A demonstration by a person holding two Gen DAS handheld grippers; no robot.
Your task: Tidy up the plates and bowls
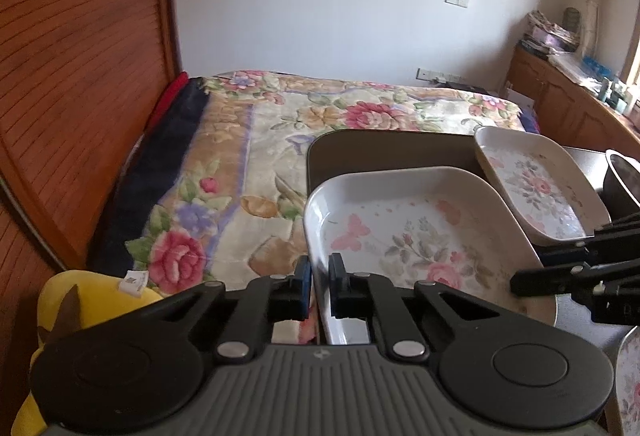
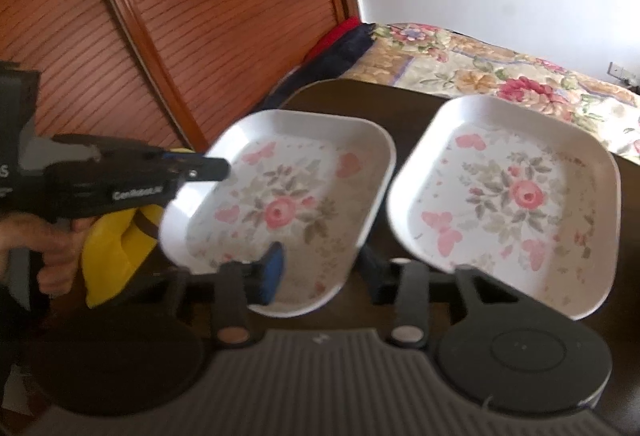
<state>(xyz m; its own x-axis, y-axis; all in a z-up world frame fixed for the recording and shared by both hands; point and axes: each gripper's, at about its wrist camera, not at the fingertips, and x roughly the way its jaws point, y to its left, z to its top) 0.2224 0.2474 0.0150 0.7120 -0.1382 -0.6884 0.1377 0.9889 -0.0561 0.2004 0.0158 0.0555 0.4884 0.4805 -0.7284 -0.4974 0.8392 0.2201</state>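
Two white square plates with pink flower prints are in view. My left gripper [image 1: 319, 278] is shut on the rim of the near plate [image 1: 420, 236], holding it tilted above the dark table [image 1: 380, 150]. It also shows in the right wrist view [image 2: 280, 208], with the left gripper [image 2: 216, 169] at its left edge. My right gripper [image 2: 326, 272] is open around that plate's near edge, one blue pad above it. The second plate [image 2: 508, 196] lies to the right, and it shows in the left wrist view [image 1: 536, 184] too. The right gripper's fingers [image 1: 560, 272] reach in from the right.
A bed with a floral blanket [image 1: 280, 140] lies behind the table. A wooden slatted door [image 1: 72, 76] stands at the left. A yellow plush toy [image 1: 80, 300] sits low left. A metal bowl [image 1: 624, 176] and another floral dish [image 1: 630, 384] are at the right edge.
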